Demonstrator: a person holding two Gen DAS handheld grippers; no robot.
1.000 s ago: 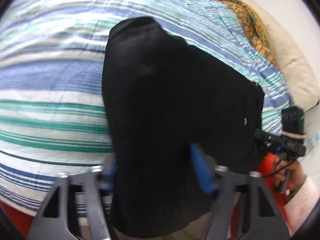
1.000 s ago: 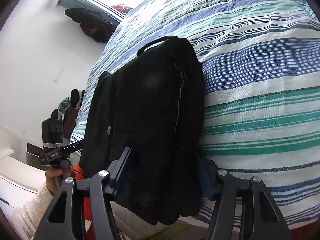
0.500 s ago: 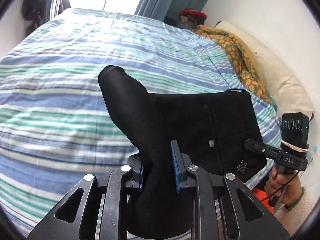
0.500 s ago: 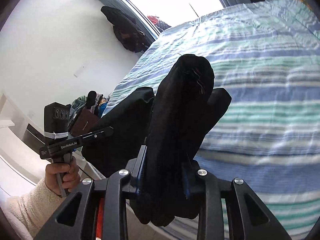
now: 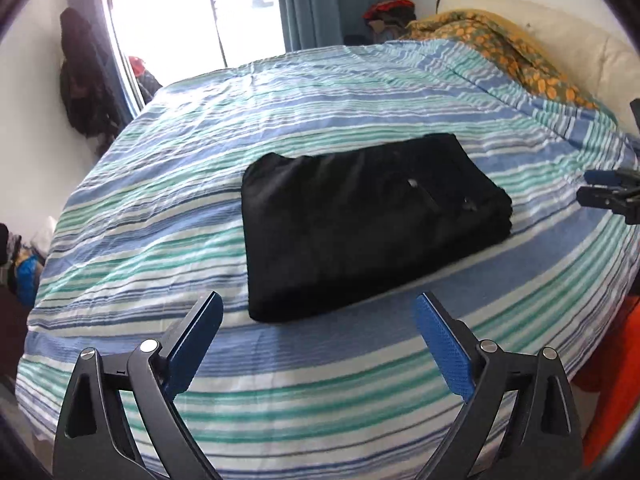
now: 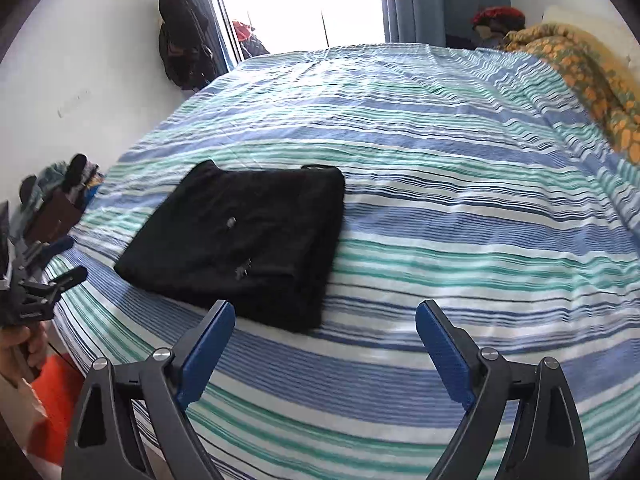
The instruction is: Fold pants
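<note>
In the left wrist view, the left hand-held gripper [image 5: 318, 346] stands wide apart, its jaws having just been opening, and nothing lies between the blue pads; it has hold of nothing. Ahead of it and a little to its right, the black fabric pants [image 5: 360, 220], folded into a thick rectangular packet, lie flat on the blue, green and white striped bed cover [image 5: 160, 208], apart from the pads and just beyond their tips. The packet's long axis runs across the view, slanting from near left to far right. At the right edge of this view the tips of the right hand-held gripper [image 5: 608, 194] show, near the packet's right end, also clear of the cloth. In the right wrist view, the right hand-held gripper [image 6: 325, 346] is likewise spread wide, its jaws having just been opening, with only striped cover between them. The pants [image 6: 248, 240] lie ahead and to its left, their nearest corner just beyond the left pad. The left hand-held gripper [image 6: 52, 264] shows at the left edge, held by a hand [image 6: 20, 350]. The fold looks finished; if any tidying follows, both grippers seem about equally near, each to its own end of the packet. An orange-patterned blanket [image 6: 592, 76] lies well apart at the far right.
</note>
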